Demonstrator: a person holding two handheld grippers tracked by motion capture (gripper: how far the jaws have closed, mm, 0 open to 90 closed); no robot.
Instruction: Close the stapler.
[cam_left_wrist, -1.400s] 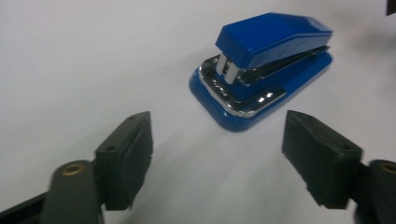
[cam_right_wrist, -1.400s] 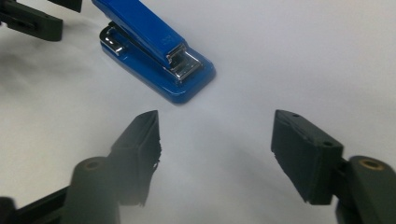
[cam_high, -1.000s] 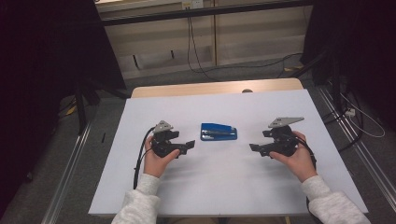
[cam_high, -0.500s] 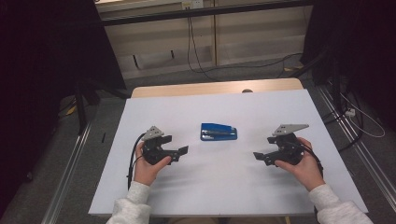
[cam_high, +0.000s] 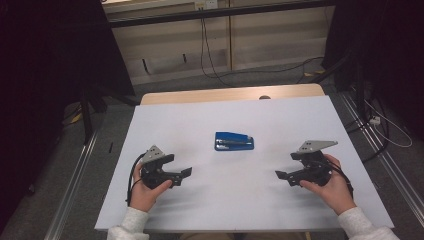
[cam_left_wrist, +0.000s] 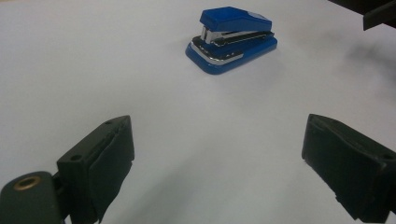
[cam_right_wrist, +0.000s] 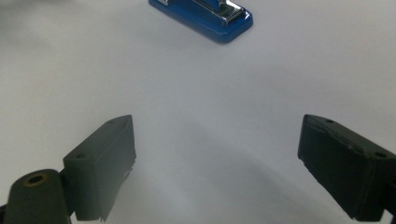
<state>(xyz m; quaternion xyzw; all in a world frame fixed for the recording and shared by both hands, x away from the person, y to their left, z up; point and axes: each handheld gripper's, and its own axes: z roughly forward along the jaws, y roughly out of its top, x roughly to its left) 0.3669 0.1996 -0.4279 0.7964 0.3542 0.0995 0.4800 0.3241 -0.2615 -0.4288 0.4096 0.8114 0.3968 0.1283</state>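
Observation:
A blue stapler (cam_high: 234, 141) lies flat in the middle of the white table (cam_high: 280, 115). It also appears far ahead in the left gripper view as the stapler (cam_left_wrist: 231, 38), and at the top edge of the right gripper view as the stapler (cam_right_wrist: 205, 16). My left gripper (cam_high: 186, 172) is held low at the near left, jaws wide apart and empty; its own view has the left gripper (cam_left_wrist: 215, 163) over bare table. My right gripper (cam_high: 279, 176) sits at the near right, also open and empty, seen as the right gripper (cam_right_wrist: 215, 163) in its view.
The white sheet covers a wooden table whose far edge (cam_high: 230, 95) is bare wood. Cables (cam_high: 210, 50) run over the floor behind. Metal rails (cam_high: 75, 185) flank the table on both sides. A corner of the other gripper (cam_left_wrist: 373, 11) pokes into the left gripper view.
Both hands have drawn back toward the near edge of the table, away from the stapler. The stapler has stayed where it was. Both grippers stay open.

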